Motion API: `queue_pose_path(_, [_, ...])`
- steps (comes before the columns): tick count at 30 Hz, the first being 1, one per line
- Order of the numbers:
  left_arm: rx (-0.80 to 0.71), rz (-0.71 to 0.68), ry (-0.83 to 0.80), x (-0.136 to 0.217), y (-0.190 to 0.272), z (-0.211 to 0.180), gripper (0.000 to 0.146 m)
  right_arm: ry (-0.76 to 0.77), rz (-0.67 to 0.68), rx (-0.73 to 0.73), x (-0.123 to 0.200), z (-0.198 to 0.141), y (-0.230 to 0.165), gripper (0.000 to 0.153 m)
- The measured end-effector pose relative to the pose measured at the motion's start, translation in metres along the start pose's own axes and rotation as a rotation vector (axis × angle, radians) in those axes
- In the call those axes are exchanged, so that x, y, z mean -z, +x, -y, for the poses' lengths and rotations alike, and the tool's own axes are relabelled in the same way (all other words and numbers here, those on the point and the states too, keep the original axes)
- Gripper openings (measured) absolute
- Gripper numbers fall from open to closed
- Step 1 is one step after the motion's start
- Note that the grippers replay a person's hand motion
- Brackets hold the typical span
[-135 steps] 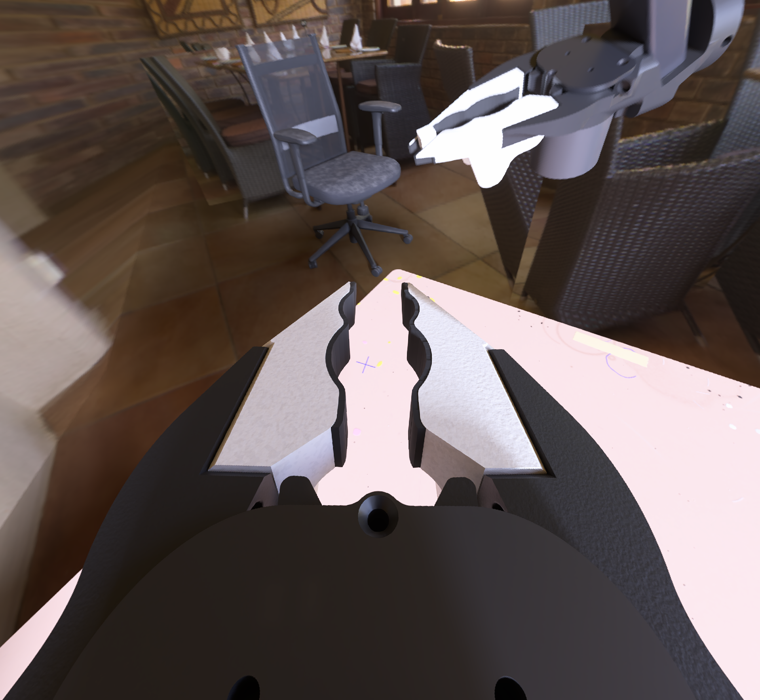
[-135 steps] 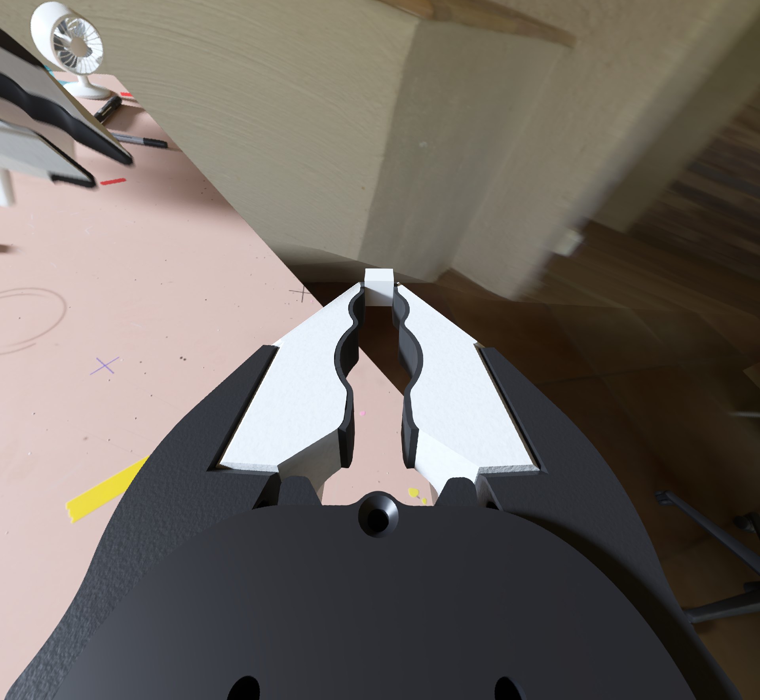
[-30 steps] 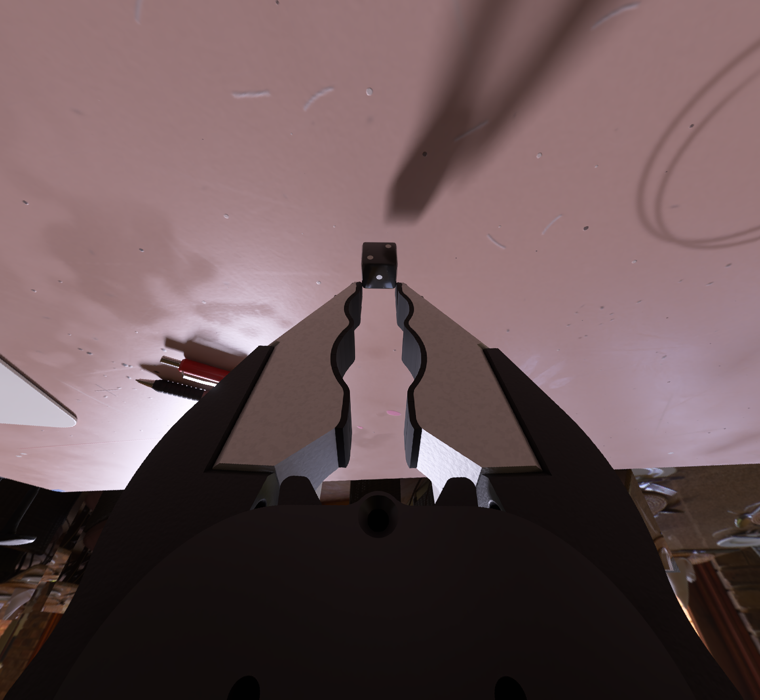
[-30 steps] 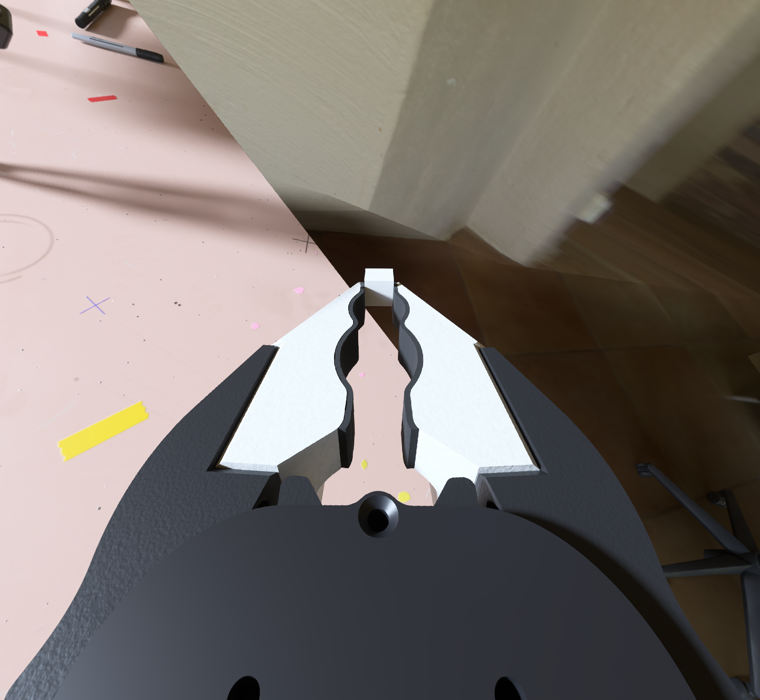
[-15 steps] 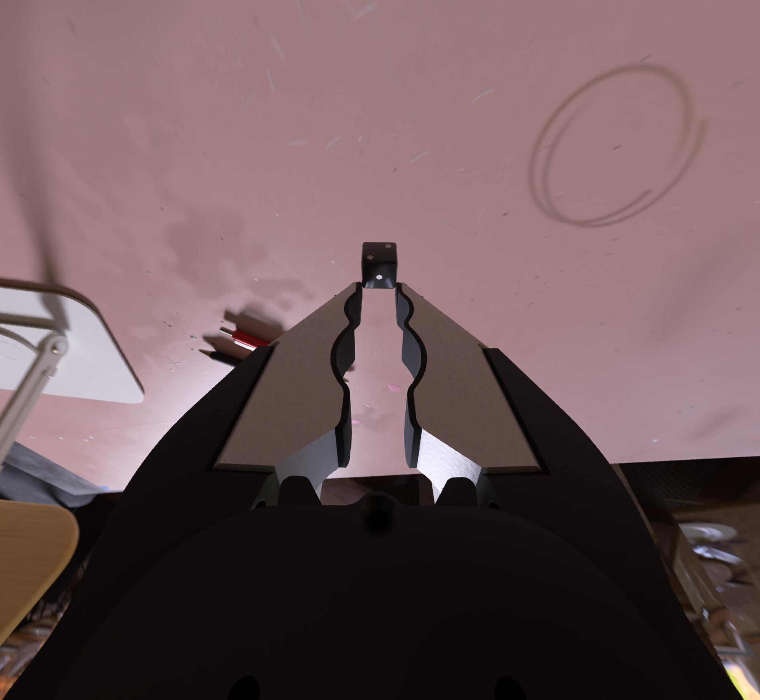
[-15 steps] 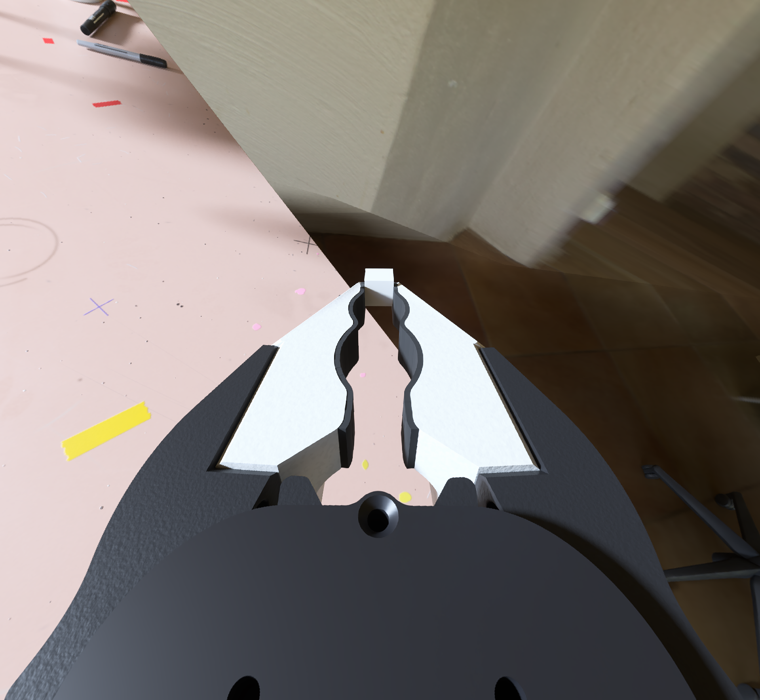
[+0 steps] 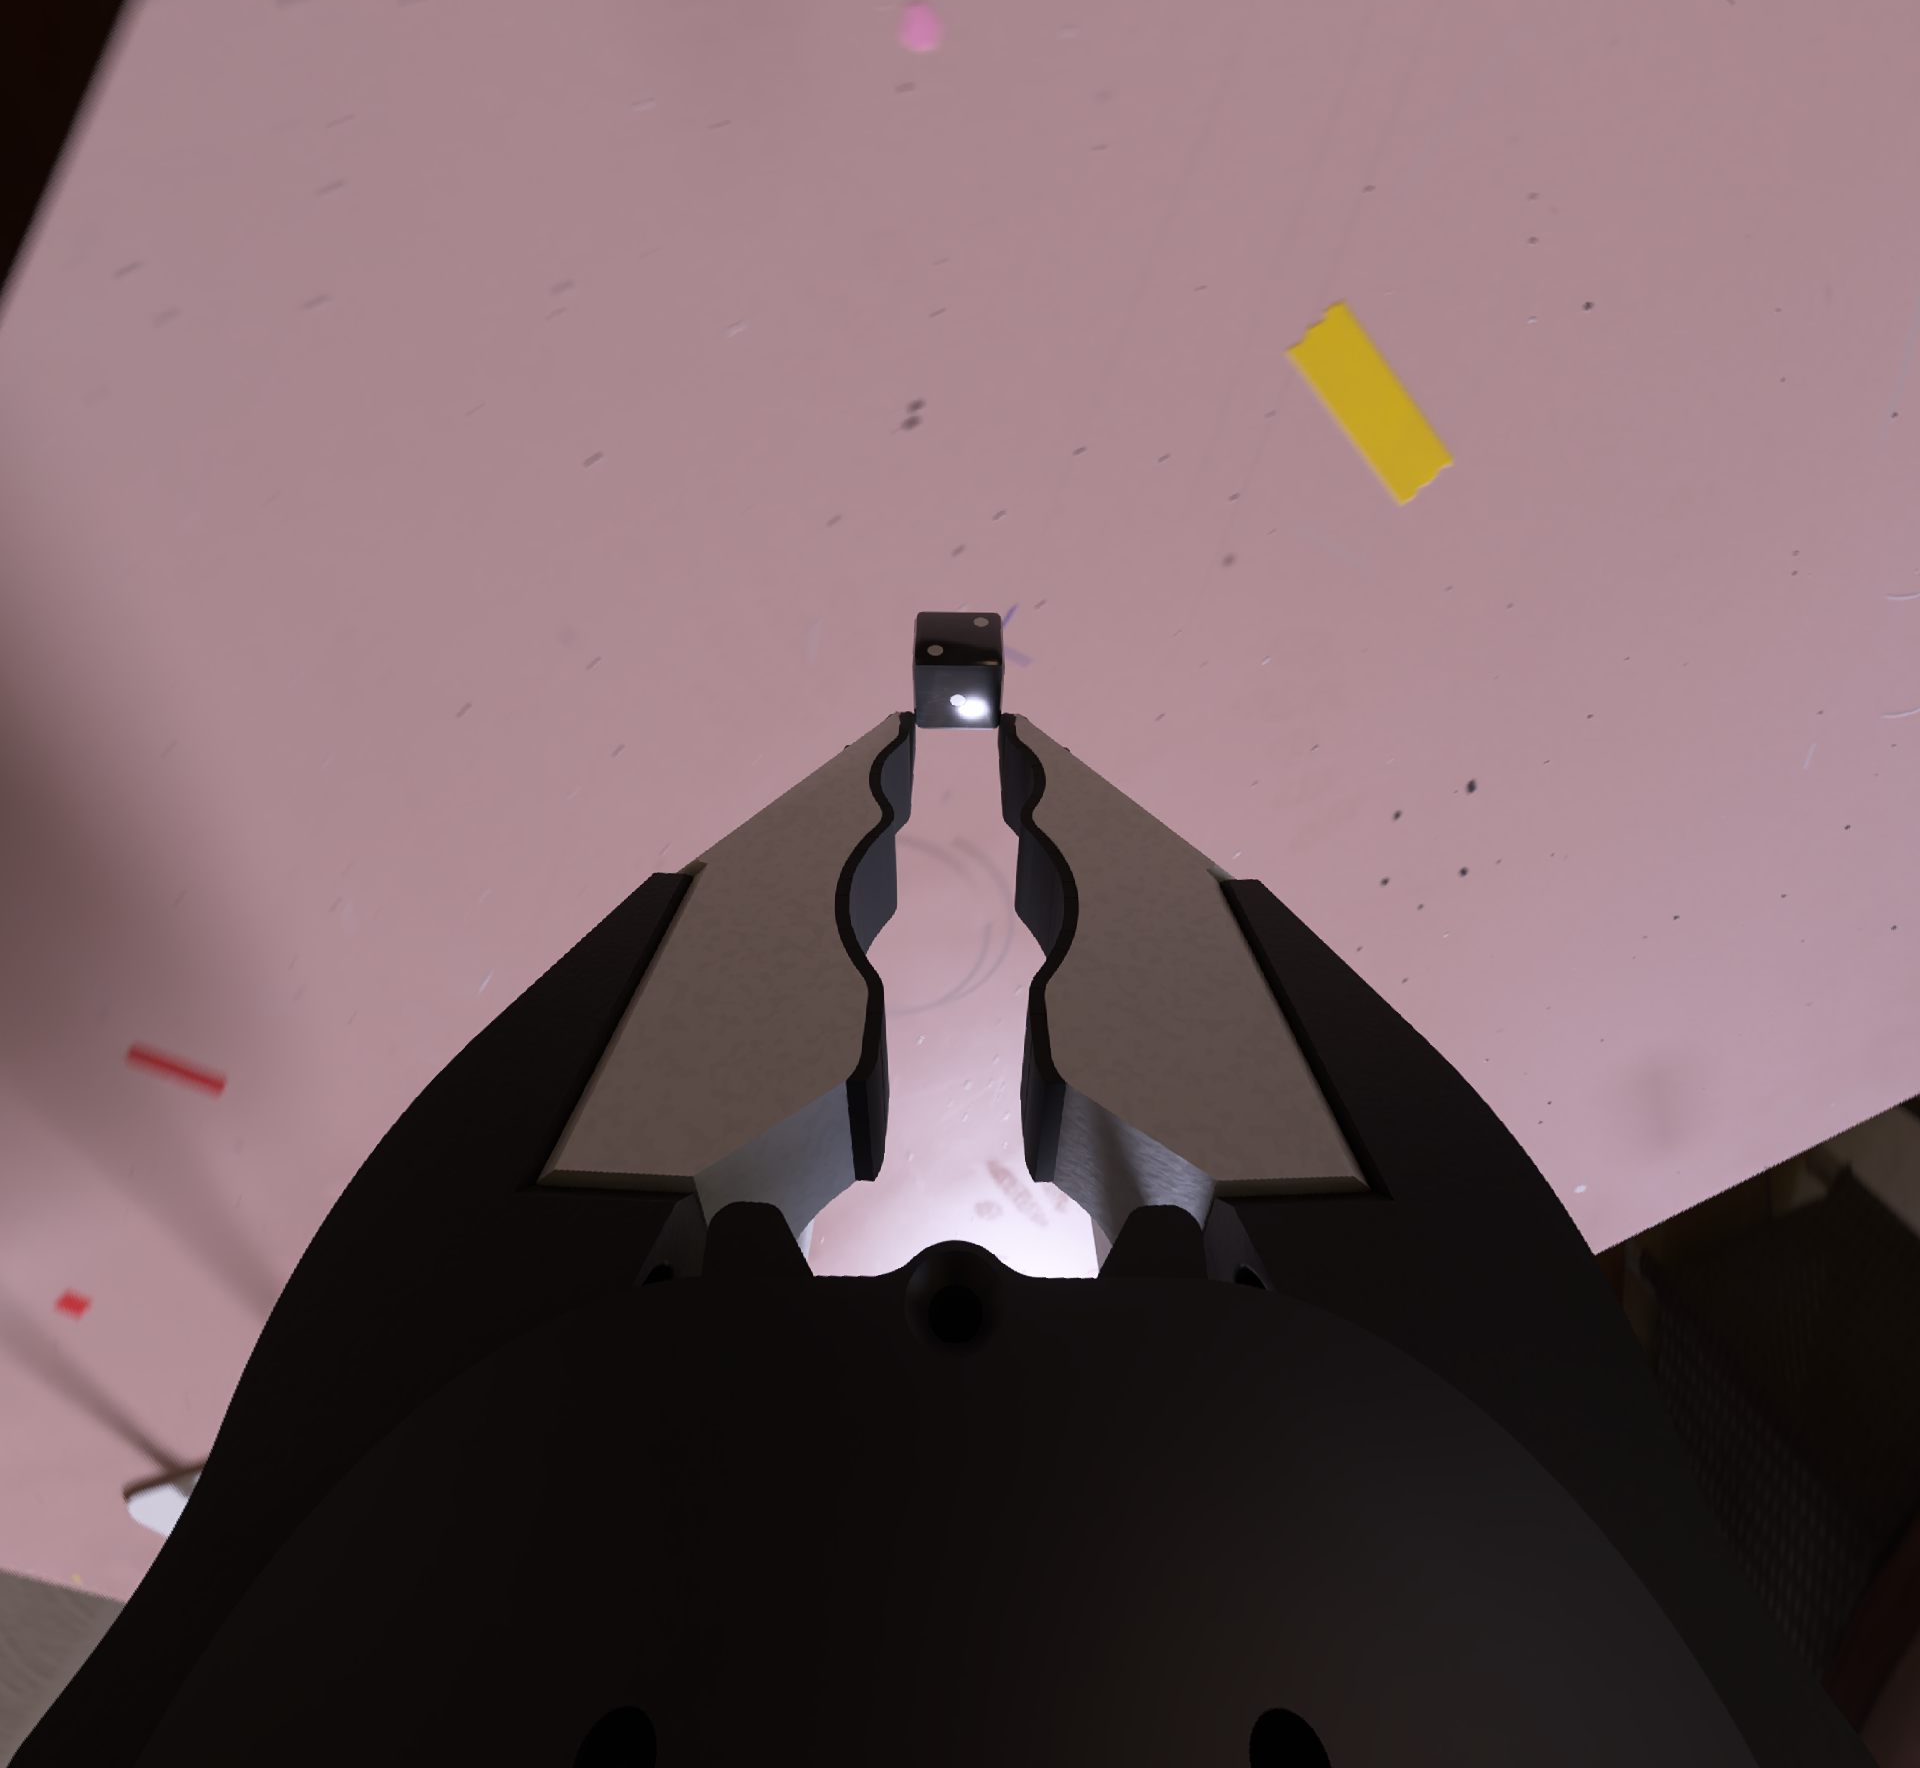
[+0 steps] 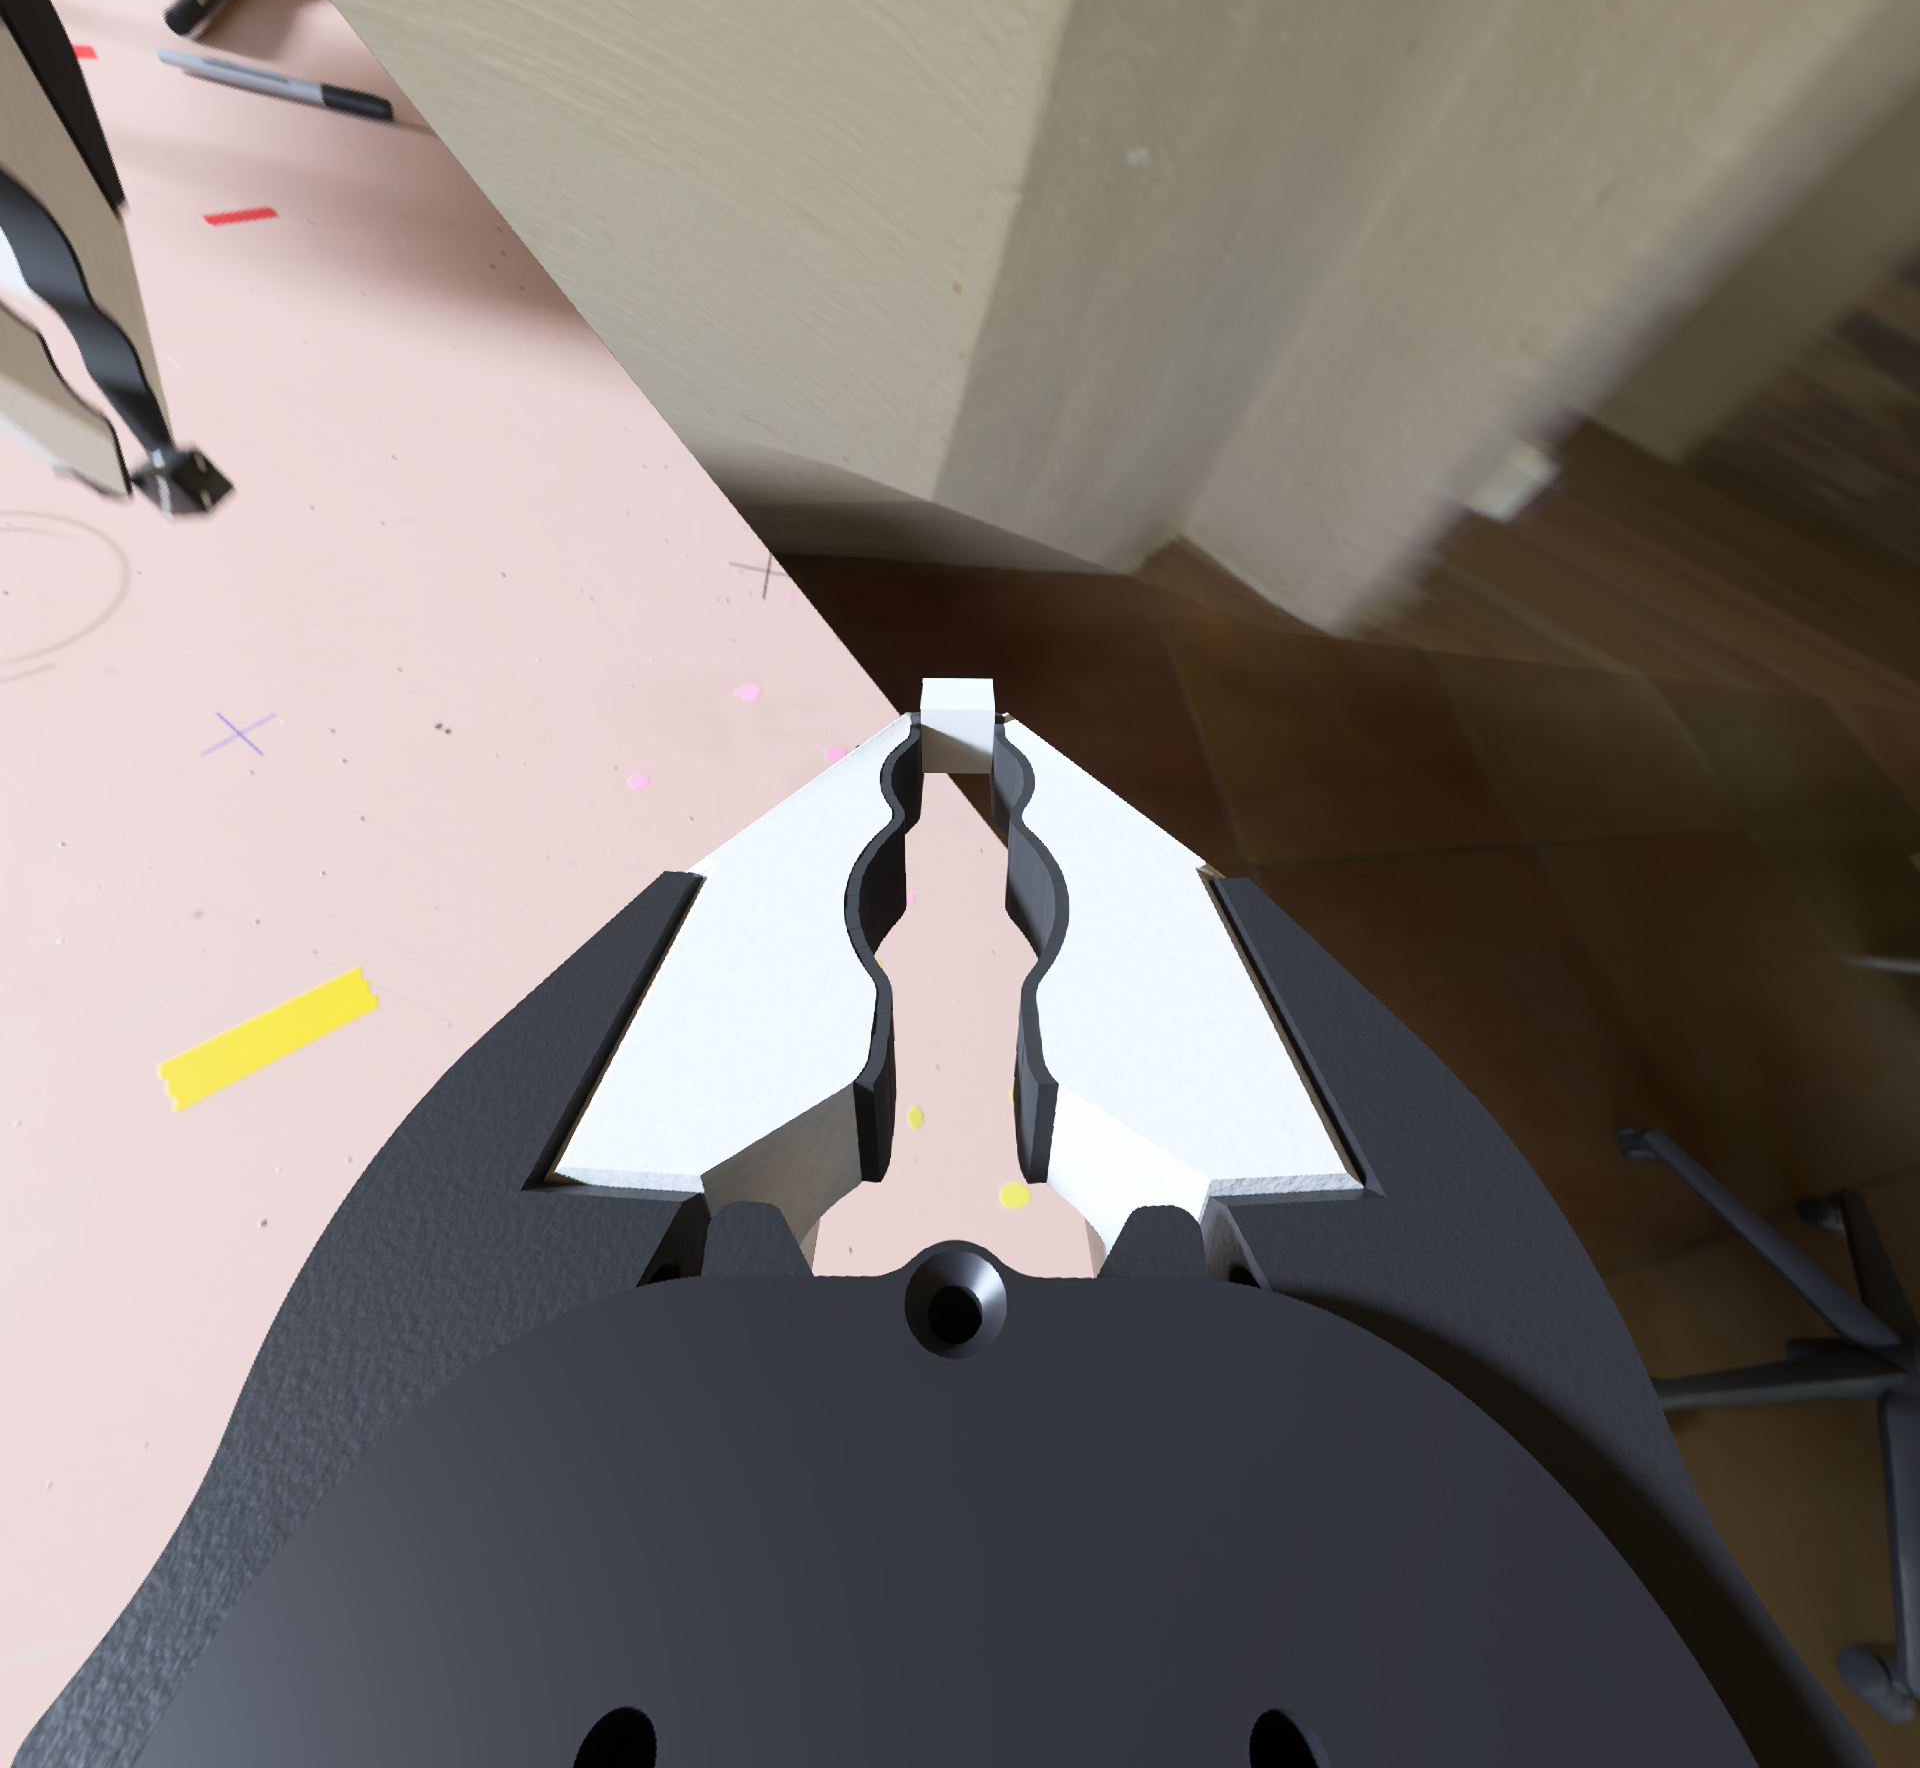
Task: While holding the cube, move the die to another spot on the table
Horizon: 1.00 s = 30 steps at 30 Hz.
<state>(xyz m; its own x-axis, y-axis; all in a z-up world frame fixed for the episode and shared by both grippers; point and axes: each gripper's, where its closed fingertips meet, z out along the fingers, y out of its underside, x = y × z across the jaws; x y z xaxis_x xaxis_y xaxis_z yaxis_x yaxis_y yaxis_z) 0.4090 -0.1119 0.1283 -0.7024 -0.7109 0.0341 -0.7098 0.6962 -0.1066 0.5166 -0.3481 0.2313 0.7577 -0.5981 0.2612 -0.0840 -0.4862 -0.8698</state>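
Between the tips of the left gripper (image 7: 957, 726) sits the die (image 7: 958, 669), black with white pips, pinched only at its near end so most of it juts past the fingers. Whether it hangs just above the pink table (image 7: 623, 316) or already touches it cannot be told; in the right wrist view it shows low over the surface, far left. With so shallow a hold, the die could twist or slip if it meets the table before the fingers part, and then tumble away. The right gripper (image 8: 957, 747) is closed on the white cube (image 8: 957, 721), likewise held just at the tips, and it hovers at the table's edge with the wooden floor (image 8: 1455, 835) below. Any slackening there would likely send the cube off the table. A yellow tape strip (image 7: 1369, 402) lies well beyond the die.
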Motion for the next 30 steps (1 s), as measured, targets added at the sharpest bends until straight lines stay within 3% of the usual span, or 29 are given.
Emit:
queue_pose_path(5, [-0.113, -0.003, -0.106, -0.065, 0.032, 0.031, 0.016, -0.075, -0.026, -0.03, 0.007, -0.026, 0.016, 0.012])
queue_pose_path(11, [-0.178, 0.033, -0.192, -0.104, 0.042, 0.051, 0.016, -0.066, -0.021, -0.056, 0.008, -0.033, 0.022, 0.012])
queue_pose_path(18, [-0.195, 0.049, -0.267, -0.124, 0.042, 0.056, 0.016, -0.06, -0.004, -0.056, 0.007, -0.034, 0.021, 0.012])
queue_pose_path(30, [-0.161, 0.036, -0.298, -0.123, 0.043, 0.053, 0.016, -0.058, 0.012, -0.07, 0.006, -0.037, 0.022, 0.012])
